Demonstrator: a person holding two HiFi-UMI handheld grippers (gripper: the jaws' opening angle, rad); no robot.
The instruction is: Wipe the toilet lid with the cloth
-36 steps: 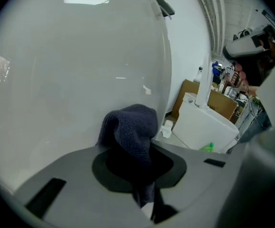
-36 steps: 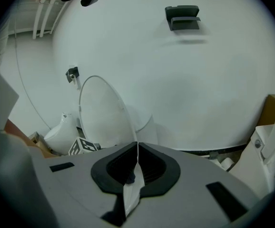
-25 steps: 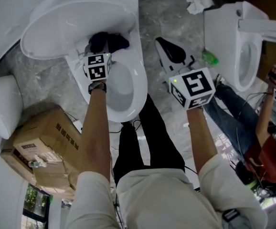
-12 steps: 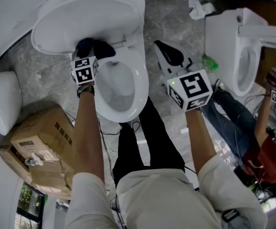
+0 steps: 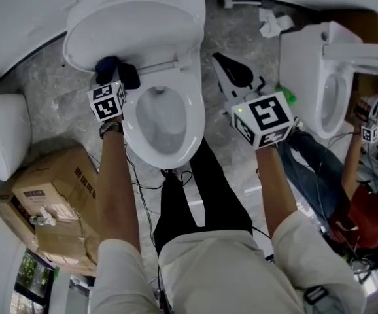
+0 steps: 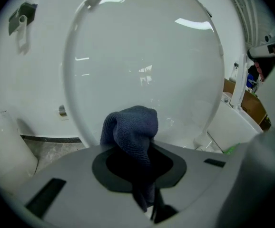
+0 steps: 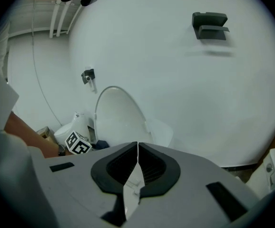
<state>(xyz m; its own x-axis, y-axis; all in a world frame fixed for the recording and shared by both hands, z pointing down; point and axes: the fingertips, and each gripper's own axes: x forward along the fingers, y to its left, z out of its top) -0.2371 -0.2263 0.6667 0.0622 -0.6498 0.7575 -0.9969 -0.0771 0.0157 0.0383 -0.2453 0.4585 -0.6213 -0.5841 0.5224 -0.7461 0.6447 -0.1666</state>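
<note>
The white toilet has its lid (image 5: 137, 25) raised above the open bowl (image 5: 163, 120). My left gripper (image 5: 114, 76) is shut on a dark blue cloth (image 5: 117, 70) at the lid's lower left edge, near the hinge. In the left gripper view the bunched cloth (image 6: 132, 127) sticks out of the left gripper (image 6: 140, 163), close in front of the lid's glossy inner face (image 6: 147, 65); contact cannot be told. My right gripper (image 5: 231, 70) hovers right of the bowl, shut and empty. The right gripper (image 7: 137, 148) looks toward the lid (image 7: 116, 115) from the side.
A cardboard box (image 5: 51, 201) sits on the floor at the left, beside a white fixture (image 5: 2, 142). A second toilet (image 5: 320, 77) stands at the right, with another person (image 5: 365, 201) next to it. Crumpled paper (image 5: 271, 21) lies on the grey floor behind.
My left gripper has carried the cloth leftward along the base of the lid, from near the hinge's middle to its left side. The right gripper has risen slightly.
</note>
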